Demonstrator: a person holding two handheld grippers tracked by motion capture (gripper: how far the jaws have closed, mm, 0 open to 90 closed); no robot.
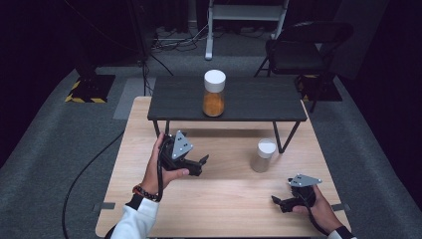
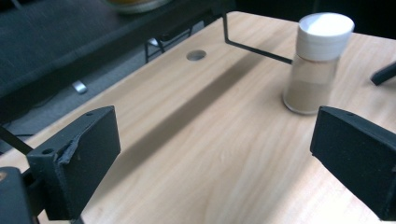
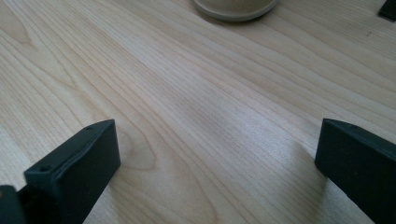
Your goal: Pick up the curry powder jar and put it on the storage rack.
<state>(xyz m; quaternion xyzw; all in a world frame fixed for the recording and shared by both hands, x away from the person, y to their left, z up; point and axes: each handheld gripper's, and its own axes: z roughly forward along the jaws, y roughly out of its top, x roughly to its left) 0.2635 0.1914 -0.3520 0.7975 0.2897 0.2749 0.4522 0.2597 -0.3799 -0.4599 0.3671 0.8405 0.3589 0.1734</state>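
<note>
Standing on the pale wooden table (image 1: pixel 224 199), upright: clear jar of beige powder with white lid (image 1: pixel 263 155), between both empty, wide-spread grippers, left gripper (image 1: pixel 199 162) and right gripper (image 1: pixel 279 203). Right gripper view crops it to its base (image 3: pixel 236 9). Orange-filled white-lidded jar (image 1: pixel 214 93) on dark low shelf (image 1: pixel 259 102).
</note>
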